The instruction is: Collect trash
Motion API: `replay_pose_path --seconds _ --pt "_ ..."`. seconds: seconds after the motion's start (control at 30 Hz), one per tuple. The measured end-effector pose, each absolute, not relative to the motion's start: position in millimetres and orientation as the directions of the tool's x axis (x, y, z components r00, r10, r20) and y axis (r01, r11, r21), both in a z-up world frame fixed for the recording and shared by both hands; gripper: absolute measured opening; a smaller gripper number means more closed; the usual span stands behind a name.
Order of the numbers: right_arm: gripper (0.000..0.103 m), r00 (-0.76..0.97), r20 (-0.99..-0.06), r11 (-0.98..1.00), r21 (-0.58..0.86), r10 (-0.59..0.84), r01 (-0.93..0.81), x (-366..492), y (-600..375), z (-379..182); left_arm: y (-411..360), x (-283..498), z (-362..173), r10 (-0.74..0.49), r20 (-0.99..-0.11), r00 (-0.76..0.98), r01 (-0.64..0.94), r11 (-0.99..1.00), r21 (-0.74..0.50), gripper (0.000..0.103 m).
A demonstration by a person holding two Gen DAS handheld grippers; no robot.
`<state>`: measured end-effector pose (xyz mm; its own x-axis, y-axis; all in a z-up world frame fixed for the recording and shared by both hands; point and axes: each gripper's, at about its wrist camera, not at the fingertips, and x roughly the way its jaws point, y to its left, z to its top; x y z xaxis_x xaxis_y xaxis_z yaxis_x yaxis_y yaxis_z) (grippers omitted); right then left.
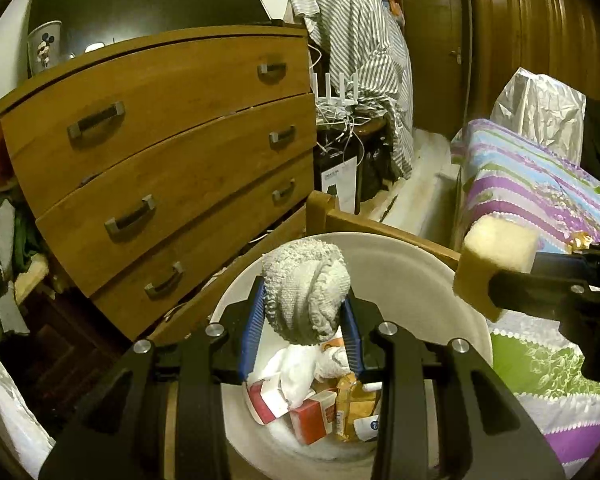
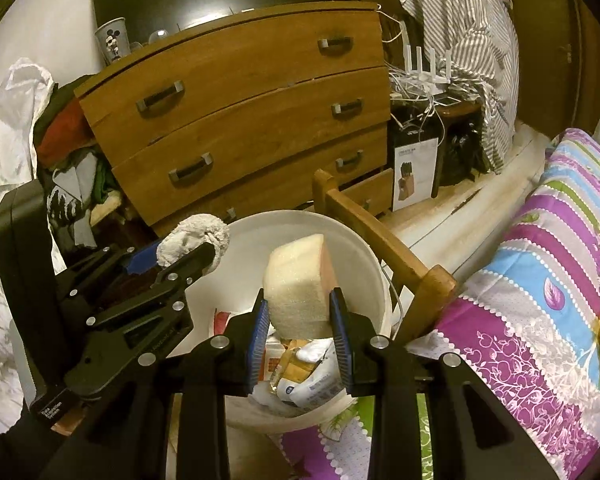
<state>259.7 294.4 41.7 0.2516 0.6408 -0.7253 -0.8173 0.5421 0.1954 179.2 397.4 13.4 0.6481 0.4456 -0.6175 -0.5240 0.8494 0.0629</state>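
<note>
Bucket [image 1: 440, 280]: white, trash inside.
Left gripper [image 1: 306, 312]: clamps grey cloth [image 1: 306, 288] above it.
Right gripper [image 2: 300, 312]: clamps foam sponge [image 2: 296, 284], at 3 o'clock of the cloth.

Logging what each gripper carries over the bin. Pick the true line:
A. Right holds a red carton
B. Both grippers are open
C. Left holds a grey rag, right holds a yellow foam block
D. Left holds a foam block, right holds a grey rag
C: the left gripper is clamped on the grey rag, and the right gripper on the yellow foam block, both above the white bin.
</note>
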Motion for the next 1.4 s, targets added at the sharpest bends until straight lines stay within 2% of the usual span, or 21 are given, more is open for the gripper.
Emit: replay_pose_path --seconds 0.73,0.8,0.83,0.87,0.93,0.97,1.0,1.4 --pt "0.032 0.241 -0.718 0.494 0.163 0.654 -0.854 258 307 53 404 180 6 0.410 -0.635 0.655 -0.510 0.860 0.030 0.034" --pt "0.035 0.232 -0.718 0.481 0.161 0.657 -0.862 257 310 52 405 181 5 0.404 -0.636 0.658 -0.506 0.862 0.023 0.034" --pt "0.044 0.232 -0.722 0.479 0.156 0.652 -0.864 258 311 51 406 181 5 0.397 -0.636 0.662 -0.501 0.865 0.018 0.034" --pt "0.055 0.241 -0.722 0.485 0.149 0.649 -0.862 258 311 51 405 180 5 0.382 -0.633 0.673 -0.486 0.874 0.010 0.036" --pt "0.062 0.260 -0.717 0.499 0.141 0.647 -0.855 260 309 51 405 180 2 0.370 -0.636 0.677 -0.470 0.882 0.013 0.046" --pt "0.062 0.260 -0.716 0.502 0.145 0.648 -0.853 261 308 50 405 181 -1 0.368 -0.639 0.675 -0.467 0.884 0.016 0.064" --pt "0.062 0.259 -0.718 0.506 0.149 0.647 -0.850 263 307 48 404 180 -2 0.368 -0.637 0.677 -0.463 0.886 0.019 0.073" --pt "0.062 0.319 -0.707 0.551 0.119 0.631 -0.826 262 295 41 404 179 -2 0.379 -0.631 0.677 -0.478 0.878 0.015 0.074"
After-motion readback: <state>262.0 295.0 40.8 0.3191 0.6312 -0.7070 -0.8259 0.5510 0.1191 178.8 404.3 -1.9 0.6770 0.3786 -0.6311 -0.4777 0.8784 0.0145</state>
